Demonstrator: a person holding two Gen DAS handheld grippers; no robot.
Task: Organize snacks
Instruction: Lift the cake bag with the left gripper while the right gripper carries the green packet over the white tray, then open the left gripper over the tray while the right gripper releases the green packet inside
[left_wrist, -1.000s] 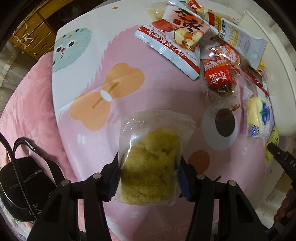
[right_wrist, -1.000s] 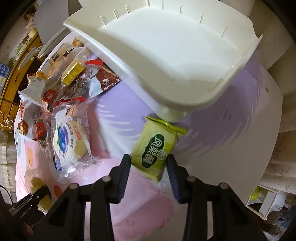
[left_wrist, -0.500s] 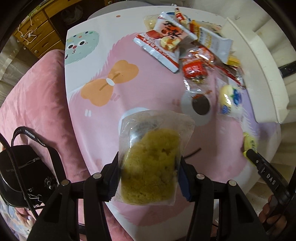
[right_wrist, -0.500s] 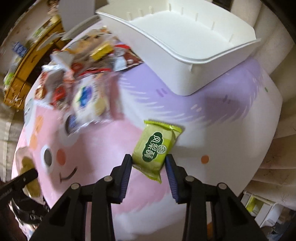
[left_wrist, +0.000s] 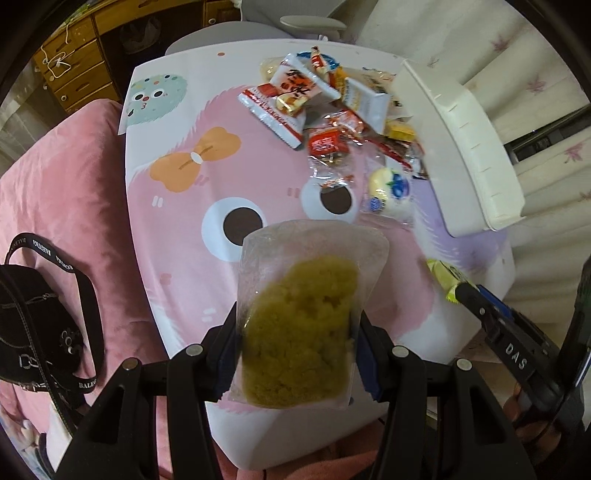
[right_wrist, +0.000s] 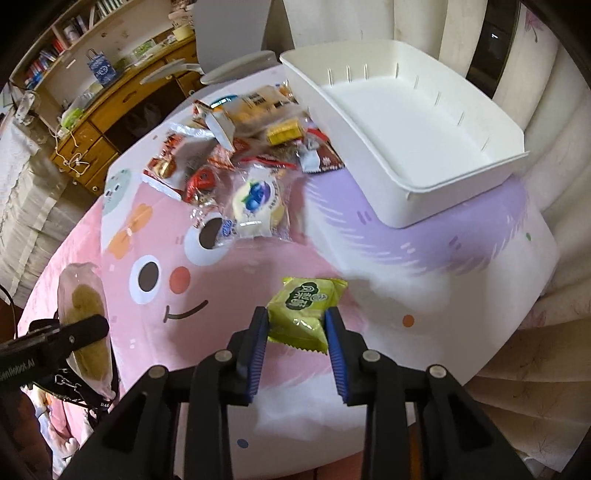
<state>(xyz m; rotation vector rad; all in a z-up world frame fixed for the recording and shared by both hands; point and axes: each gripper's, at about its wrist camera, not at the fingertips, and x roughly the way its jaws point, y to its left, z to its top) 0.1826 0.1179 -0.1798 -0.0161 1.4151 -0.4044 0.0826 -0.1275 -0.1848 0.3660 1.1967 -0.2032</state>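
A: L gripper (left_wrist: 297, 345)?
B: Fingers pinch clear cake bag (left_wrist: 301, 325), above tabletop (left_wrist: 177, 229), well apart from white bin (left_wrist: 469, 147).
A: R gripper (right_wrist: 297, 332)?
B: Pinches green pkt (right_wrist: 304, 312), near bin; snack pile (right_wrist: 240, 155) beside bin.

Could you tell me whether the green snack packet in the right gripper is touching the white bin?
Apart. The right wrist view shows bare tablecloth between the green packet and the white bin.

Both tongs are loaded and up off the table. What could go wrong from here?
The left tongs pinch the clear bag of yellow crumbly snack low, so its top could flop or the crumbs crush. The right tongs hold the green packet only by its near end; it may slip out before reaching the white bin.
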